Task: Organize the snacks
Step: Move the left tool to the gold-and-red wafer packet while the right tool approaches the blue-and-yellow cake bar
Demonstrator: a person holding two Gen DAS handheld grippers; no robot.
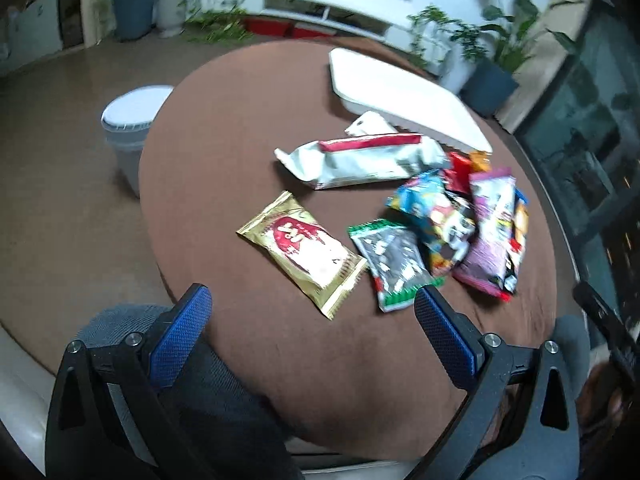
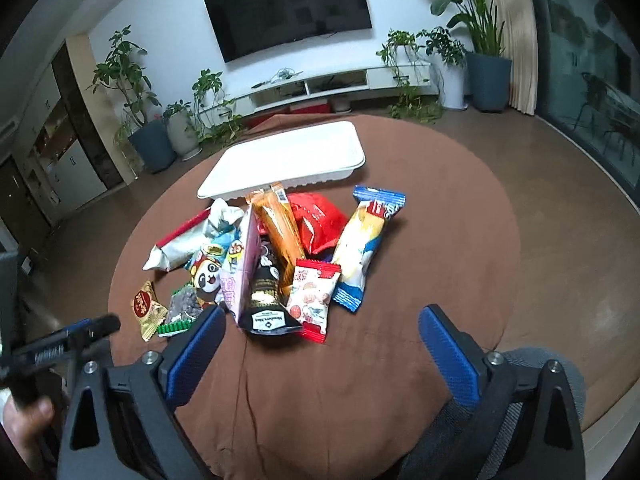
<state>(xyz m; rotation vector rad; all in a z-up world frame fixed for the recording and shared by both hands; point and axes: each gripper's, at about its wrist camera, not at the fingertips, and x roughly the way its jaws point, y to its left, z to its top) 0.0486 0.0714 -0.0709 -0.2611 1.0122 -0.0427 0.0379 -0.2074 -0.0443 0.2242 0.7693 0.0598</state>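
Note:
A pile of snack packets lies on a round brown table (image 2: 440, 240). A white tray (image 2: 288, 160) stands behind the pile, empty; it also shows in the left wrist view (image 1: 400, 92). My left gripper (image 1: 312, 300) is open, just in front of a gold packet (image 1: 304, 254) and a green-edged dark packet (image 1: 394, 264). A long silver packet with a red stripe (image 1: 360, 158) lies behind them. My right gripper (image 2: 320, 320) is open, near a black packet (image 2: 266, 308) and a small red-and-white packet (image 2: 314, 300). A blue-and-white packet (image 2: 362, 248) lies to the right.
A white-topped stool (image 1: 132, 128) stands left of the table. Potted plants (image 2: 144, 120) and a white TV shelf (image 2: 340, 80) line the far wall. A glass door (image 2: 592, 72) is at the right. The left gripper's handle (image 2: 60, 344) shows at the right view's left edge.

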